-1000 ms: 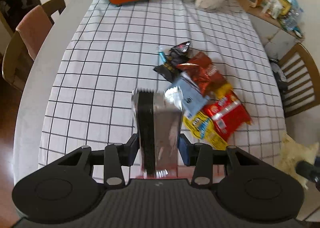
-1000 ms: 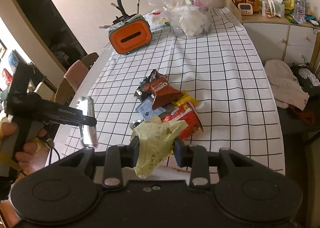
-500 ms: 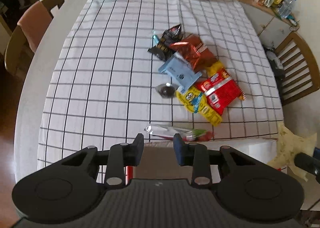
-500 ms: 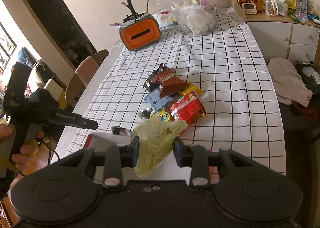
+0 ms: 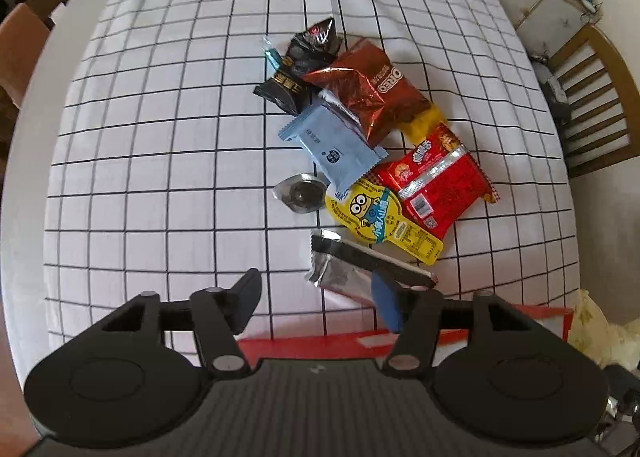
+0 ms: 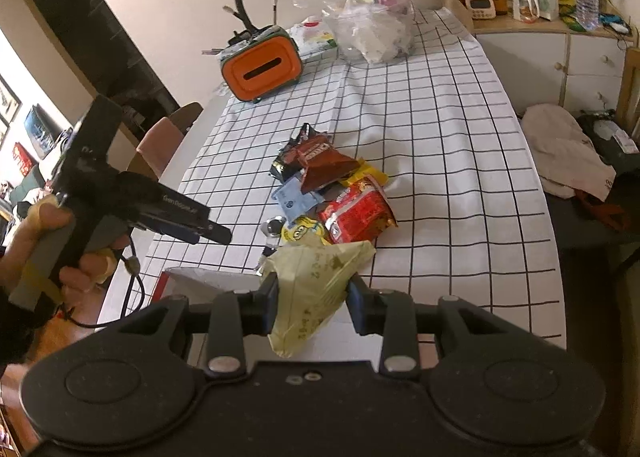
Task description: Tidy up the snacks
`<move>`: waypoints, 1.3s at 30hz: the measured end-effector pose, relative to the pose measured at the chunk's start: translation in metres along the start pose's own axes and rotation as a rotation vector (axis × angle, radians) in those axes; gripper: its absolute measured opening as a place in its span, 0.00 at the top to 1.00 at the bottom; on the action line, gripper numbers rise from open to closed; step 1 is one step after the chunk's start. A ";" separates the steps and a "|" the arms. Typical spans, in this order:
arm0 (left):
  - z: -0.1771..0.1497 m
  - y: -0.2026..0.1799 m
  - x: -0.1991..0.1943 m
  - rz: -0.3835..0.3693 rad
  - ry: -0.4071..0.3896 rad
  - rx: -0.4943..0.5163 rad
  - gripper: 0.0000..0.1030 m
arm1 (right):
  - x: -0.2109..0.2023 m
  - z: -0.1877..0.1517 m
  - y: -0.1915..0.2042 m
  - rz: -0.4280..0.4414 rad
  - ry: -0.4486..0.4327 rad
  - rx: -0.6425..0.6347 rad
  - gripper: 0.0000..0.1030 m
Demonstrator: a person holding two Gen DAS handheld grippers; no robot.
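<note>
Left gripper [image 5: 318, 299] points steeply down over the near tabletop [image 5: 160, 161] edge, its fingers having just spread, nothing pinched; a silver packet [image 5: 360, 265] lies just beyond, partly behind the right finger [image 5: 386, 303]. Right gripper [image 6: 312, 307], angled down, fingers pressed on a yellow-green bag [image 6: 316, 285]. The snack pile [image 5: 376, 145] sits mid-table; the red box [image 5: 460, 323] is at the near edge. Risks: the silver packet, seemingly resting across the box rim, may slide out; a reach to the pile could scatter overlapping packets; the thin bag may slip.
</note>
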State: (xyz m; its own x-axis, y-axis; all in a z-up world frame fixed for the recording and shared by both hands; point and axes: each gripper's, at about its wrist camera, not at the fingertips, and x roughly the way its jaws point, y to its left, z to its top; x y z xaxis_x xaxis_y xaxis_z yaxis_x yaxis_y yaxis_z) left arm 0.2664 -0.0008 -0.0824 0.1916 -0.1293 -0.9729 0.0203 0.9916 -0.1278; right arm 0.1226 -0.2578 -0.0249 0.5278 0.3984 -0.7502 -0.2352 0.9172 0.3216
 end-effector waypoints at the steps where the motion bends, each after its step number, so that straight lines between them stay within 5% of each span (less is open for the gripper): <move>1: 0.004 -0.001 0.007 -0.009 0.025 -0.011 0.38 | 0.002 0.000 -0.002 -0.004 0.002 0.009 0.67; 9: 0.024 0.002 0.078 -0.101 0.271 -0.320 0.36 | 0.020 0.009 -0.015 -0.024 0.002 0.067 0.67; 16: 0.019 0.009 0.100 -0.084 0.313 -0.529 0.36 | 0.027 0.017 -0.028 -0.022 -0.011 0.104 0.67; 19: 0.020 0.002 0.098 -0.014 0.283 -0.542 0.36 | 0.030 0.020 -0.033 -0.019 -0.008 0.110 0.67; 27: 0.021 -0.025 0.115 0.124 0.357 -0.547 0.35 | 0.035 0.025 -0.041 0.007 -0.004 0.110 0.67; 31: 0.026 -0.034 0.120 0.125 0.355 -0.537 0.35 | 0.034 0.026 -0.047 0.017 -0.008 0.115 0.67; 39: 0.020 -0.031 0.107 0.048 0.234 -0.569 0.55 | 0.030 0.024 -0.062 0.011 -0.014 0.141 0.67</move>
State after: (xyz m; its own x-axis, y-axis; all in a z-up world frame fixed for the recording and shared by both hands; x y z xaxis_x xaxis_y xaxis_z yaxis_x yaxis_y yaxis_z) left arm 0.3061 -0.0452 -0.1789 -0.0422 -0.1464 -0.9883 -0.5223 0.8465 -0.1031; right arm 0.1728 -0.3027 -0.0541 0.5375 0.4075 -0.7383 -0.1248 0.9043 0.4082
